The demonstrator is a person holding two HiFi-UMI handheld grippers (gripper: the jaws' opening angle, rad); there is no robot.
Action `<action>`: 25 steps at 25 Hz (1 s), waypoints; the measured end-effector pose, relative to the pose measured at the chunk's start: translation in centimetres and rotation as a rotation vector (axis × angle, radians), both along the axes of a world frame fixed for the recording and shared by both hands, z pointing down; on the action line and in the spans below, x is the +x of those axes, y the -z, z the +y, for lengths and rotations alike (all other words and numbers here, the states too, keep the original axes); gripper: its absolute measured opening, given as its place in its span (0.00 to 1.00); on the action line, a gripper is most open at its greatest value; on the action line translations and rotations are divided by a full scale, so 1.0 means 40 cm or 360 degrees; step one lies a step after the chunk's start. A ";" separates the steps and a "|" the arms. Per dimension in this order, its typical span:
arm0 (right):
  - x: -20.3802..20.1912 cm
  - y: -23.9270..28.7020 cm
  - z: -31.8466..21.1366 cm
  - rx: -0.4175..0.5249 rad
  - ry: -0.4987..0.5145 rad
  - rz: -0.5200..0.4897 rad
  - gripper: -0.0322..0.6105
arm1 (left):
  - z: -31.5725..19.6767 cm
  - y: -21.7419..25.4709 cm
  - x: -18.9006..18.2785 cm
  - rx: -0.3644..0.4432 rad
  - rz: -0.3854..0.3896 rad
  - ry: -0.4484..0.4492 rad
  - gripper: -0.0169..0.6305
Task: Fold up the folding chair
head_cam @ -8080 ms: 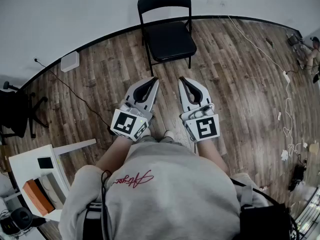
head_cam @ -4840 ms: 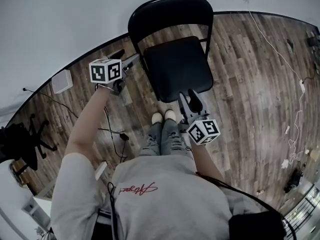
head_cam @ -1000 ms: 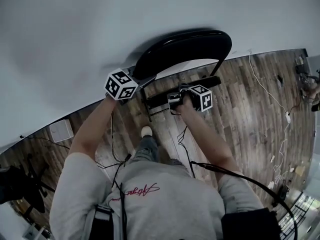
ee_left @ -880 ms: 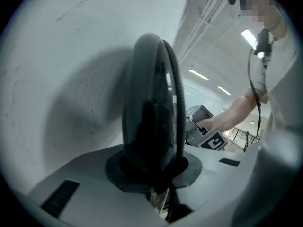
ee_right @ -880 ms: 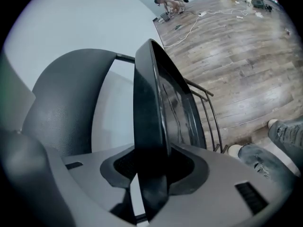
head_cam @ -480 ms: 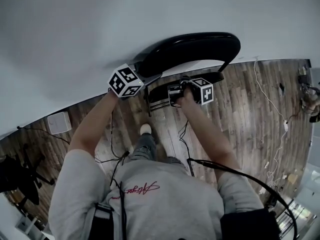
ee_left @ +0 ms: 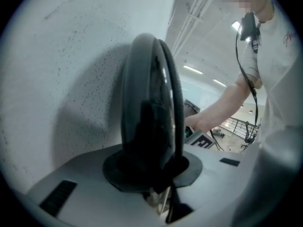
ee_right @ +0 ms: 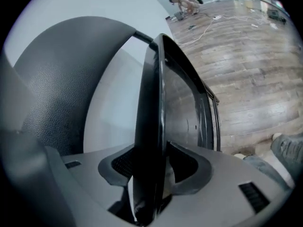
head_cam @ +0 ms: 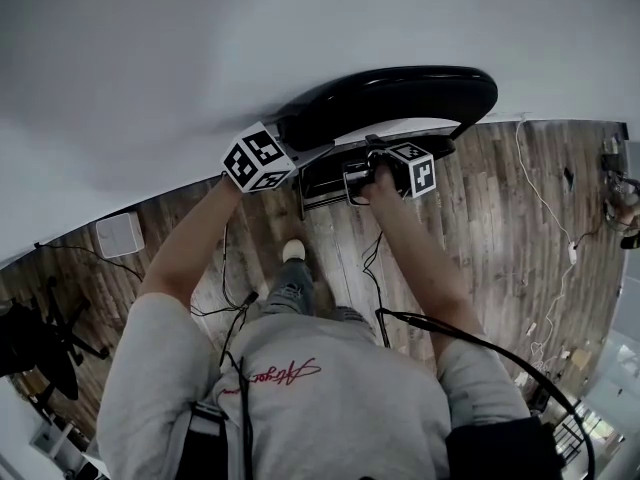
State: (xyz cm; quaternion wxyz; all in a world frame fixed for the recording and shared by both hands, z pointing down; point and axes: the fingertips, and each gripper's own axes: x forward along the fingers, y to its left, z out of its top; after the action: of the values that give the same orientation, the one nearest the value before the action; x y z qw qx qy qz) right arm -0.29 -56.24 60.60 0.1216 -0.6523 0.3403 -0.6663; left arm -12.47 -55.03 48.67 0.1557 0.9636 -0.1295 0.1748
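One black metal folding chair (head_cam: 390, 93) stands at twelve o'clock, with two grey hand-held tools at it: the left gripper (ee_left: 152, 167) and the right gripper (ee_right: 152, 167), whose jaws are opening with the chair between them. One white square box (head_cam: 118, 234) lies at nine o'clock, one black swivel chair (head_cam: 30, 333) at eight o'clock, and one pale shoe (head_cam: 293, 251) shows centrally.

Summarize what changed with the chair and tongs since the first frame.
The person walked up close. Left tongs took hold of the backrest; right tongs took the seat front edge and swung it up near the backrest. Right jaws are now opening, seat edge between them. Unchanged: chair by the wall, left grip holding.
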 end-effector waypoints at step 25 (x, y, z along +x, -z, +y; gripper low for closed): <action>-0.120 0.553 0.265 0.1495 0.1156 0.1480 0.13 | 0.249 0.286 -0.052 0.0474 0.0420 0.1345 0.14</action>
State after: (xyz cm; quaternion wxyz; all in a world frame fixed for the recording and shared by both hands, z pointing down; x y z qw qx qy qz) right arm -5.07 -45.64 38.50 0.0034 -0.5926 0.7986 -0.1052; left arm -14.56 -45.08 37.24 0.0883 0.8522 -0.5134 -0.0486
